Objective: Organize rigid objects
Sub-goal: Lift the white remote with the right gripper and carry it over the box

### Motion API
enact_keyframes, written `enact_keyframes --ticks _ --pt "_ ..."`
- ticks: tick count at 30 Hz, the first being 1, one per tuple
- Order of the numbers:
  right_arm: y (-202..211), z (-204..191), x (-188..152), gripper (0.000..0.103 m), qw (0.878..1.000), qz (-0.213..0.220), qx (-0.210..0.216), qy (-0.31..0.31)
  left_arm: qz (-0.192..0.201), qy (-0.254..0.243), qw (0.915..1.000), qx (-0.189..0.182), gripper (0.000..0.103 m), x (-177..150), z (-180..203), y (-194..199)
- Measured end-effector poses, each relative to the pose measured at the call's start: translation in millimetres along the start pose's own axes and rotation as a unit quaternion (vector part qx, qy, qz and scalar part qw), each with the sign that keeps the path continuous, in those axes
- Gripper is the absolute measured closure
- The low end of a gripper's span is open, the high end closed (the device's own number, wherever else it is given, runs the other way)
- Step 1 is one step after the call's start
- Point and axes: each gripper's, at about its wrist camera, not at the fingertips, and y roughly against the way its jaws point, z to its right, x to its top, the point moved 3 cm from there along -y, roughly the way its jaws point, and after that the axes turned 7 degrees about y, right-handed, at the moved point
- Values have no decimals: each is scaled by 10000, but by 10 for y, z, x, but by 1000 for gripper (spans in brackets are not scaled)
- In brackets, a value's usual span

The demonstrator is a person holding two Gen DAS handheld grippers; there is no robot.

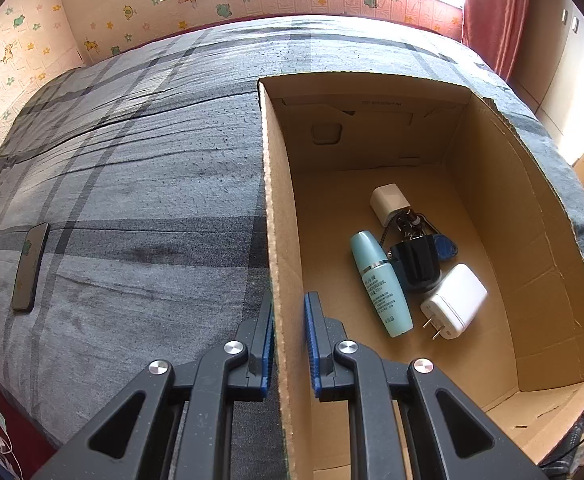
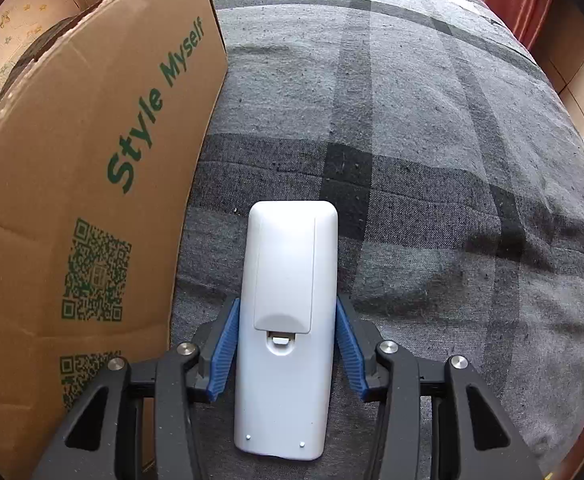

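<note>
Beside the cardboard box (image 2: 92, 200), on the bedspread (image 2: 432, 160), a white remote (image 2: 288, 320) is clamped by the right gripper (image 2: 286, 348), battery cover up, long axis along the fingers, pointing away. It should be lifted level over the box wall. That wall is straddled by the left gripper (image 1: 288, 344), narrowly parted; grip uncertain.

Plaid bed (image 1: 140, 200), cardboard box (image 1: 488, 184), phone (image 1: 30, 266)
</note>
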Motion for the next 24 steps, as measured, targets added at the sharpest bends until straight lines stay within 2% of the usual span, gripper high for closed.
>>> enact_keyframes --ticks 11,20,24 --pt "321 67 82 53 9998 168 11 -60 18 -16 10000 27 88 -5 2 9" --pt "853 57 175 53 9988 484 -5 -41 25 -15 10000 32 88 -3 14 8" --pt "1076 33 331 53 9980 639 12 33 25 -9 10000 21 88 0 9 13"
